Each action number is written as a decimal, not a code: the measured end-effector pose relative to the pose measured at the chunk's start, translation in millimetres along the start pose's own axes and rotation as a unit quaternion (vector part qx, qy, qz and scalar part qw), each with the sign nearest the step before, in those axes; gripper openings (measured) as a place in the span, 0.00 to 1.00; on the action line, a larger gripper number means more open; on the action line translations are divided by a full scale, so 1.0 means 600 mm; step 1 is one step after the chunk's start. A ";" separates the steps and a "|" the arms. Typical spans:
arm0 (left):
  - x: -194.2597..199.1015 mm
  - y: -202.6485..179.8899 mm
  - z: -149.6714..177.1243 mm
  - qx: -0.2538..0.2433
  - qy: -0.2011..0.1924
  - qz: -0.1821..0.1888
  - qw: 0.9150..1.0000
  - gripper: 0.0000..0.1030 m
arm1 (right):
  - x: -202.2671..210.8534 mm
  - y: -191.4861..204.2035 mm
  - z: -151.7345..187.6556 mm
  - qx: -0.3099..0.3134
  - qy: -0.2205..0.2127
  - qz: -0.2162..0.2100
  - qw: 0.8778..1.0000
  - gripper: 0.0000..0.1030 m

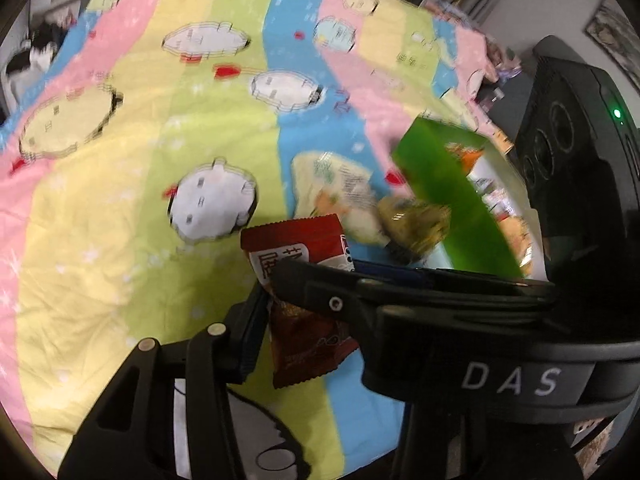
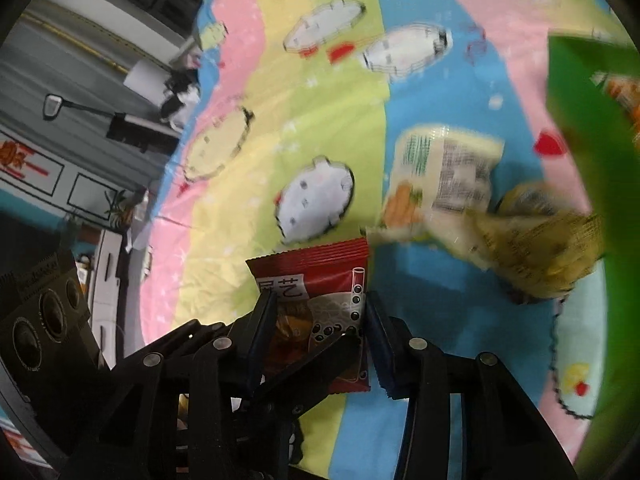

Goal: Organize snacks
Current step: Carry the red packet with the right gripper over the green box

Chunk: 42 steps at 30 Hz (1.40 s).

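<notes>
Both grippers are matte black plastic: the left gripper shows silver pivot pins, blue-edged finger pads and white "DAS" lettering, and the right gripper shows matching linkage bars, pins and blue pads.

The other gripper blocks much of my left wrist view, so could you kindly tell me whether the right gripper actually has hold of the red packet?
Observer: Yes. In the right wrist view the right gripper has a blue pad against each side of the red packet, which stands upright between them.
Operator: Thank you. Is the packet's lower half free?
Observer: No. A black finger that is not one of the right gripper's own crosses diagonally in front of it.
Operator: Anything printed there that I am missing?
Observer: A bubble tea cup drawing on the packet's right side.
</notes>
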<state>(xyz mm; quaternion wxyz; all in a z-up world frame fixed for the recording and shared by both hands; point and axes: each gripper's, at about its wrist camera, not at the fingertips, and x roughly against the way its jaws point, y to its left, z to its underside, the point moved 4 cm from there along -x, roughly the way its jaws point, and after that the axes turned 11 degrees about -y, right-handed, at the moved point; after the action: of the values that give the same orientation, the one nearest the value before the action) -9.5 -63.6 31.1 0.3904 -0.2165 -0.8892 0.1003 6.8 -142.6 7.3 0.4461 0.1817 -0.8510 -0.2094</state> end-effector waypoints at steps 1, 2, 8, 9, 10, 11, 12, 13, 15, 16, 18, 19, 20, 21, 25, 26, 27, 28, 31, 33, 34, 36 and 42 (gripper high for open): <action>0.005 -0.008 -0.006 -0.007 -0.009 0.001 1.000 0.43 | 0.013 0.003 -0.004 0.005 -0.013 0.000 1.000 0.46; 0.012 -0.018 -0.012 -0.016 -0.020 0.003 1.000 0.43 | 0.026 0.006 -0.008 0.009 -0.024 0.000 1.000 0.46; 0.035 -0.077 -0.043 -0.053 -0.062 0.018 0.996 0.43 | 0.103 0.006 -0.028 0.015 -0.087 0.006 0.996 0.46; 0.036 -0.087 -0.047 -0.059 -0.066 0.020 0.996 0.43 | 0.114 0.003 -0.033 0.013 -0.096 0.006 0.995 0.46; 0.038 -0.101 -0.053 -0.067 -0.072 0.025 0.995 0.43 | 0.130 -0.002 -0.037 0.009 -0.107 0.006 0.994 0.46; 0.040 -0.112 -0.056 -0.074 -0.076 0.028 0.994 0.43 | 0.139 -0.005 -0.039 0.007 -0.115 0.007 0.993 0.46; 0.040 -0.125 -0.060 -0.081 -0.083 0.033 0.993 0.43 | 0.152 -0.011 -0.043 0.005 -0.125 0.008 0.992 0.46; 0.039 -0.135 -0.064 -0.086 -0.086 0.035 0.992 0.43 | 0.165 -0.017 -0.045 0.003 -0.135 0.010 0.991 0.46; 0.039 -0.158 -0.068 -0.100 -0.097 0.041 0.989 0.43 | 0.185 -0.028 -0.052 -0.002 -0.150 0.012 0.989 0.46; 0.037 -0.170 -0.071 -0.105 -0.100 0.044 0.989 0.43 | 0.195 -0.035 -0.054 -0.006 -0.158 0.014 0.987 0.46; 0.036 -0.197 -0.074 -0.116 -0.105 0.054 0.986 0.43 | 0.215 -0.049 -0.057 -0.013 -0.171 0.018 0.985 0.46; 0.034 -0.204 -0.075 -0.119 -0.107 0.057 0.985 0.43 | 0.225 -0.056 -0.059 -0.017 -0.179 0.021 0.983 0.46; 0.031 -0.219 -0.077 -0.127 -0.110 0.062 0.984 0.43 | 0.230 -0.060 -0.059 -0.018 -0.185 0.024 0.982 0.46; 0.031 -0.227 -0.078 -0.131 -0.112 0.064 0.983 0.43 | 0.238 -0.067 -0.062 -0.020 -0.192 0.026 0.981 0.46; 0.016 -0.270 -0.083 -0.152 -0.113 0.081 0.979 0.43 | 0.269 -0.096 -0.066 -0.033 -0.216 0.038 0.975 0.46; 0.013 -0.278 -0.083 -0.156 -0.112 0.084 0.978 0.43 | 0.275 -0.104 -0.067 -0.036 -0.220 0.041 0.974 0.46; 0.009 -0.286 -0.083 -0.160 -0.111 0.088 0.977 0.43 | 0.281 -0.111 -0.068 -0.039 -0.224 0.042 0.973 0.46; 0.004 -0.296 -0.083 -0.163 -0.110 0.092 0.976 0.43 | 0.287 -0.121 -0.069 -0.046 -0.228 0.044 0.972 0.46; -0.010 -0.318 -0.082 -0.172 -0.105 0.106 0.974 0.43 | 0.304 -0.150 -0.068 -0.061 -0.238 0.053 0.968 0.46; -0.021 -0.332 -0.080 -0.177 -0.099 0.116 0.972 0.43 | 0.311 -0.165 -0.069 -0.067 -0.242 0.060 0.966 0.46; -0.028 -0.341 -0.078 -0.180 -0.094 0.121 0.972 0.43 | 0.316 -0.176 -0.068 -0.073 -0.243 0.065 0.965 0.46; -0.039 -0.351 -0.077 -0.182 -0.087 0.126 0.971 0.43 | 0.320 -0.192 -0.068 -0.081 -0.243 0.070 0.964 0.46; -0.071 -0.381 -0.069 -0.184 -0.066 0.147 0.970 0.43 | 0.330 -0.233 -0.066 -0.106 -0.246 0.087 0.960 0.46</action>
<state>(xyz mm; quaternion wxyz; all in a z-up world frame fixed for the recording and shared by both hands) -23.6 -285.1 110.8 0.2657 -0.4055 -0.8746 0.0050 -49.3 -366.5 90.4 0.2565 0.0012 -0.9198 -0.2969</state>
